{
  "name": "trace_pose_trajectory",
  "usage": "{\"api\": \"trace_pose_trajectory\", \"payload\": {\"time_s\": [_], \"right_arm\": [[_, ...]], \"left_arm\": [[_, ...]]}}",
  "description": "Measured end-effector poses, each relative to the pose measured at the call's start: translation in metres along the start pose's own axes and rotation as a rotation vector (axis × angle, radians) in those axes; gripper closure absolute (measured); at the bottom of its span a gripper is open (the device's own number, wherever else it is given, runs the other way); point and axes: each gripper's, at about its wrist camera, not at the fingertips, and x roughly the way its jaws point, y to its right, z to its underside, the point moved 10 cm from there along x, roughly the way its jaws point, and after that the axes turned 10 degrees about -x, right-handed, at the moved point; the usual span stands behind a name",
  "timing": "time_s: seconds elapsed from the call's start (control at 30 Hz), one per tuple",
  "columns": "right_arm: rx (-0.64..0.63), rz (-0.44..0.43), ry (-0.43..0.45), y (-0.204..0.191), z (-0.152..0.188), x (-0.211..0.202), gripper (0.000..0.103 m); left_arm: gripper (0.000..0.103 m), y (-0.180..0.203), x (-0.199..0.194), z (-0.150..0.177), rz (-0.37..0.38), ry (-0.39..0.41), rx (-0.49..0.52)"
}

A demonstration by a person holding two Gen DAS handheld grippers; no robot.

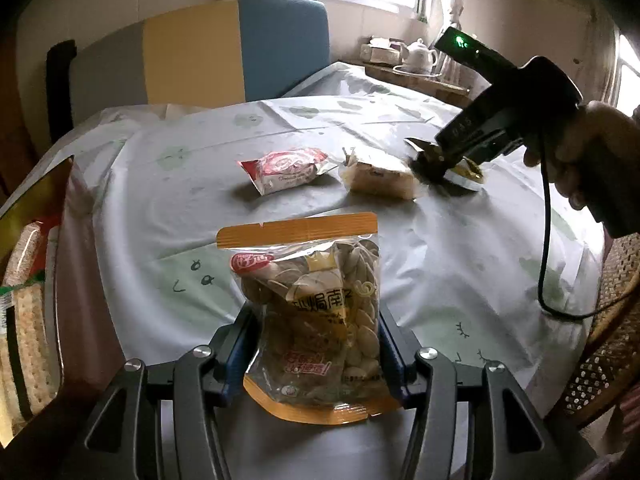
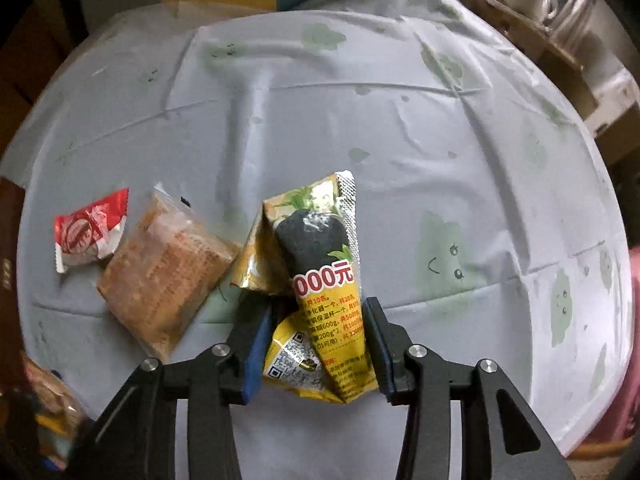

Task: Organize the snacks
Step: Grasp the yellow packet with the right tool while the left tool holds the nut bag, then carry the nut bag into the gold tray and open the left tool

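A round tabletop (image 1: 400, 208) covered with a pale cloth printed with faint green shapes fills both views, with a yellow and blue chair back at the upper left of the left wrist view and a white teapot (image 1: 418, 54) on a tray at the upper right. In the lower centre of that view, an orange-edged clear bag of pale seeds (image 1: 316, 308) is clamped upright between the blue-padded fingers of the left hand-held gripper (image 1: 314, 344). Beyond it, mid-frame, a red and white wrapped snack (image 1: 284, 170) and a clear-wrapped brown cake (image 1: 378, 176) are seen lying side by side on the cloth. At the right, a hand (image 1: 592, 152) is seen holding the right hand-held gripper (image 2: 316, 344), which is pointed steeply down at the cloth. In the right wrist view, a crumpled yellow packet (image 2: 316, 280) with a dark printed shape and red figures is seen between its fingers; the pads are pressed against the packet's sides, so it is gripped. The brown cake lies just left of the packet, the red and white snack further left.
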Motion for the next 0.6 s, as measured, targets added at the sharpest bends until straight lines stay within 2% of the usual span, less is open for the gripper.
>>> {"api": "trace_pose_trajectory", "payload": {"time_s": [0.07,0.17,0.43,0.6], "right_arm": [[-0.005,-0.039,0.015,-0.010,-0.005,-0.001,0.056],[-0.067,0.006,0.014,-0.016,-0.004,0.000,0.055],[-0.084,0.012,0.014,-0.011,-0.009,0.002,0.055],[-0.095,0.021,0.020,-0.026,-0.010,0.003,0.055]], "left_arm": [[0.047,0.000,0.001,-0.001,-0.009,-0.006,-0.002],[0.047,0.001,0.002,-0.001,-0.029,-0.015,0.007],[0.047,0.002,0.000,0.001,-0.042,-0.005,0.017],[0.047,0.001,-0.001,0.001,-0.032,-0.005,0.013]]}}
